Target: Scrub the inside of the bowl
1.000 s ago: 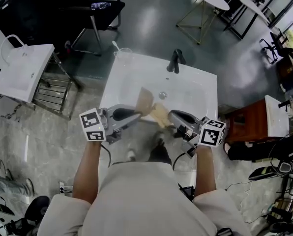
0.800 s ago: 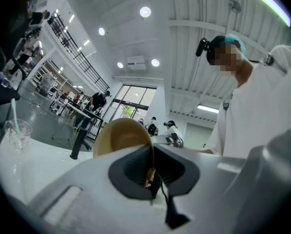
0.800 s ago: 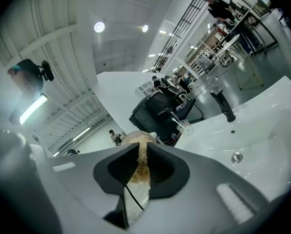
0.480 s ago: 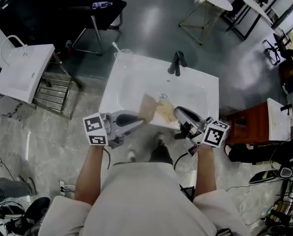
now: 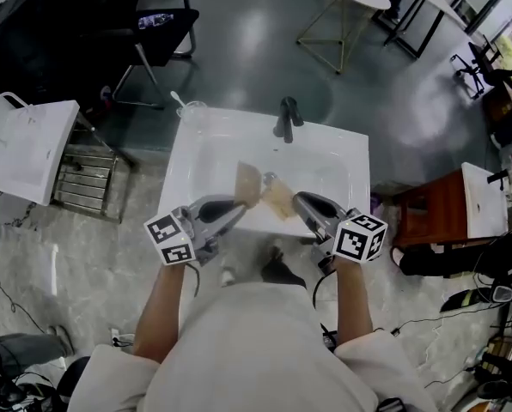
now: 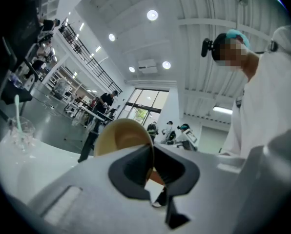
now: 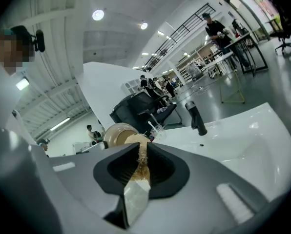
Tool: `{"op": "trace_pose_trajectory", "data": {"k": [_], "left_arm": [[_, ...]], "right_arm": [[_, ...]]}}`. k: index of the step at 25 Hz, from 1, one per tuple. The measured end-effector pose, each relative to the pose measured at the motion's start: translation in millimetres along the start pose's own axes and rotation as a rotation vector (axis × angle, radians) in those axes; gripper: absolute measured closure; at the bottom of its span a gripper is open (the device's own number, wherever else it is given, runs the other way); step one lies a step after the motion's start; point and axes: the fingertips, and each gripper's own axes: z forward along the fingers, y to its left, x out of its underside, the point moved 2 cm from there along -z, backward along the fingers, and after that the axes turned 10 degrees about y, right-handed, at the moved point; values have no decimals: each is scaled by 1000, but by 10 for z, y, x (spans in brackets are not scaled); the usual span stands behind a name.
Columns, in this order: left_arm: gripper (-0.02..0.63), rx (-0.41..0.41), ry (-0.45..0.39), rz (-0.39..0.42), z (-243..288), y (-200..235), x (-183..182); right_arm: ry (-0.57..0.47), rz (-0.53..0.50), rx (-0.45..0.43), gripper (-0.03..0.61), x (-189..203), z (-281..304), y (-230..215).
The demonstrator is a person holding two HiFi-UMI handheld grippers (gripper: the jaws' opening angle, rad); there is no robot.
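Both hands have shifted over the sink's [image 5: 342, 157] front edge; left gripper [image 5: 233, 204] clamps the bowl [image 5: 247, 183] rim, right gripper [image 5: 298, 201] pinches the scrub pad [image 5: 279, 197] right beside it, so scrubbing looks ready to start

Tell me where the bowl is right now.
In the head view the bowl is held by its rim in the left hand-held gripper, over the near edge of the sink, left of the scrubbing pad in the right hand-held gripper.
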Motion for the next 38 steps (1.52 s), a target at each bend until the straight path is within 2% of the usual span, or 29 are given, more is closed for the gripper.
{"op": "trace_pose_trajectory", "data": {"k": [4,9,15,21,26,31,34,38], "left_arm": [[598,-144,53,53,252,163,-79],[598,-330,111,157,376,332,-232],[598,-508,215,236,484,457,-322],[598,-654,196,263,506,553,-650],[598,-662,164,366,615,413,-1072],[598,-663,126,468,670,263,-1445],[598,-673,113,543,726,206,-1628],[598,-661,113,574,800,147,-1745]], "right_arm": [[-40,-54,100,526,-130,-170,-127],[-82,-149,234,526,-331,-390,-193],[-135,-221,353,526,-537,-775,-193],[-192,-316,460,526,-864,-1068,-129],[-236,-372,511,526,-1115,-1407,-9],[-272,-431,512,526,-1359,-1517,224],[-270,-463,513,526,-1450,-1538,304],[-229,-497,549,526,-1458,-1555,298]]}}
